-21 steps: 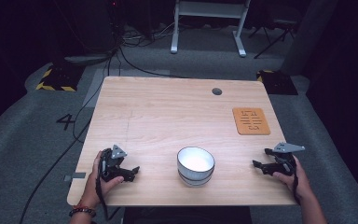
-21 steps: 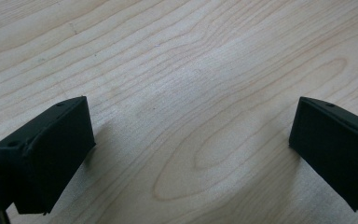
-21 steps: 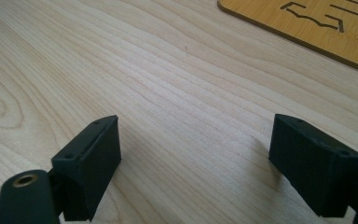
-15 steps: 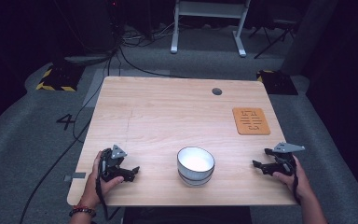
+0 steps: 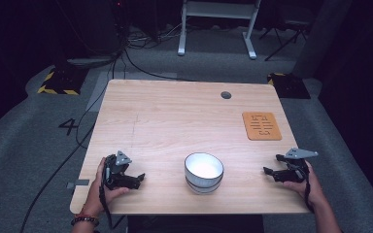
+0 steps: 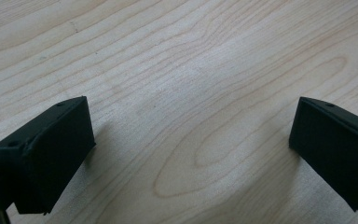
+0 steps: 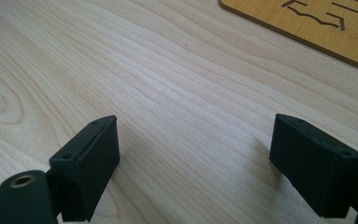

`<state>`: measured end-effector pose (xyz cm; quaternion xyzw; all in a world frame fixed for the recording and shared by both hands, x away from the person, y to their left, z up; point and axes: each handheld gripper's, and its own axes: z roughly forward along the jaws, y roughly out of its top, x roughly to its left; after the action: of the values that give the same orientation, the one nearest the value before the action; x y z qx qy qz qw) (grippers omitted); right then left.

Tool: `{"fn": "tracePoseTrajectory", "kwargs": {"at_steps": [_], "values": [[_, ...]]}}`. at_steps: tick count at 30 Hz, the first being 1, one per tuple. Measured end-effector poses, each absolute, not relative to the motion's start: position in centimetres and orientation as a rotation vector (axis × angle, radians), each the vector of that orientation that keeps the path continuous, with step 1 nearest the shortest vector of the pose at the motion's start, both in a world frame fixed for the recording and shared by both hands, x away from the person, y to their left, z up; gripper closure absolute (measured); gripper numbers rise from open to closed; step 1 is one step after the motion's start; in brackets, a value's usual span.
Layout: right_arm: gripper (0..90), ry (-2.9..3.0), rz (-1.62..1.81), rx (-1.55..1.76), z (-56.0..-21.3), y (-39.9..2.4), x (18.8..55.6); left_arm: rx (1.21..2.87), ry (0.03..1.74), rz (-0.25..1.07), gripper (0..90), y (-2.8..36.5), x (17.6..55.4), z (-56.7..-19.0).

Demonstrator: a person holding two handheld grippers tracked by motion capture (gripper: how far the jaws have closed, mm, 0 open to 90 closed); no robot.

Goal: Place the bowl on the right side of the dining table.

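Observation:
A white bowl (image 5: pixel 203 171), stacked on another bowl, stands near the front middle of the wooden table (image 5: pixel 175 121). My left gripper (image 5: pixel 139 177) rests on the table at the front left, held by a hand, pointing toward the bowl. In its own view the left gripper (image 6: pixel 186 144) is open over bare wood. My right gripper (image 5: pixel 268 173) rests at the front right, pointing left toward the bowl. Its own view shows the right gripper (image 7: pixel 193 154) open with nothing between the jaws. An orange mat (image 5: pixel 261 125) lies behind it, and the mat's corner (image 7: pixel 317 23) appears ahead of the jaws.
A small round grey grommet (image 5: pixel 226 94) sits in the table near its far edge. Cables (image 5: pixel 82 131) trail on the grey floor to the left, and a white frame stand (image 5: pixel 216 19) is beyond the table.

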<state>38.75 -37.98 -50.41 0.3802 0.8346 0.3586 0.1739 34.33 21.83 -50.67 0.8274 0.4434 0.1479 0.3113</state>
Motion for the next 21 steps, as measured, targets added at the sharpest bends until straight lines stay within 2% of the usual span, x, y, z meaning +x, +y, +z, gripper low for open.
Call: {"fn": "tracePoseTrajectory", "kwargs": {"at_steps": [2, 5, 21], "values": [[15.7, 2.365, 1.015, 1.077, -50.41, -38.01, 38.78, 2.184, 1.170, 0.390, 0.0, 21.83, 34.33, -50.68], [20.7, 2.354, 1.027, 1.101, -50.29, -38.20, 38.71, 2.184, 1.171, 0.391, 0.0, 21.83, 34.34, -50.68], [21.6, 2.333, 1.080, 1.096, -49.46, -38.40, 38.65, 2.184, 1.170, 0.392, 0.0, 21.84, 34.35, -50.68]]}}
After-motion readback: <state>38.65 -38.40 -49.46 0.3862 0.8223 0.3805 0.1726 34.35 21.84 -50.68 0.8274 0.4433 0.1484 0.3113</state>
